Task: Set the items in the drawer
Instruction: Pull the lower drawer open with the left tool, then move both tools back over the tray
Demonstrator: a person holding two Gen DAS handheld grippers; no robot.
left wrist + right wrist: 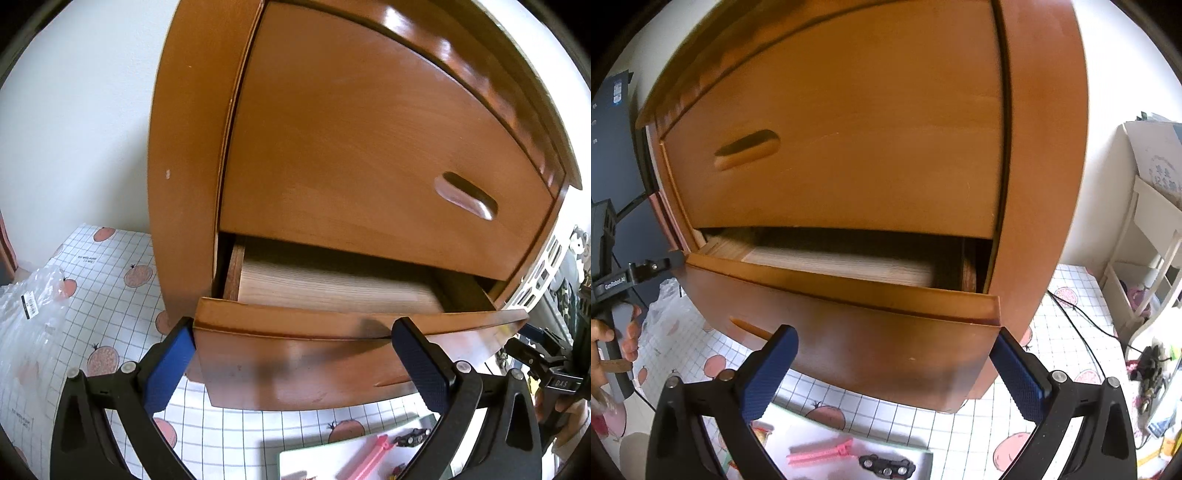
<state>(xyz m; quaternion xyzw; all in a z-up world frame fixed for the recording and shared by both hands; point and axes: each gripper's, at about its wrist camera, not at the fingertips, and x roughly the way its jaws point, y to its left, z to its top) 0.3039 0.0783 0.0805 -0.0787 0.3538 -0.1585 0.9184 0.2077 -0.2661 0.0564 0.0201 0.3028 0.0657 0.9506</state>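
Wooden lower drawer (295, 354) stands partly pulled out, low in the cabinet (184, 147). Left tongs (291, 354) and right tongs (894, 365) point level at its front, both spread apart, gripping nothing.

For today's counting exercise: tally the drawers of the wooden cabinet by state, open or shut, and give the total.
Open drawers: 1, the lower drawer, pulled partly out.
Shut drawers: 1, the upper drawer, flush with the cabinet.
Total: 2
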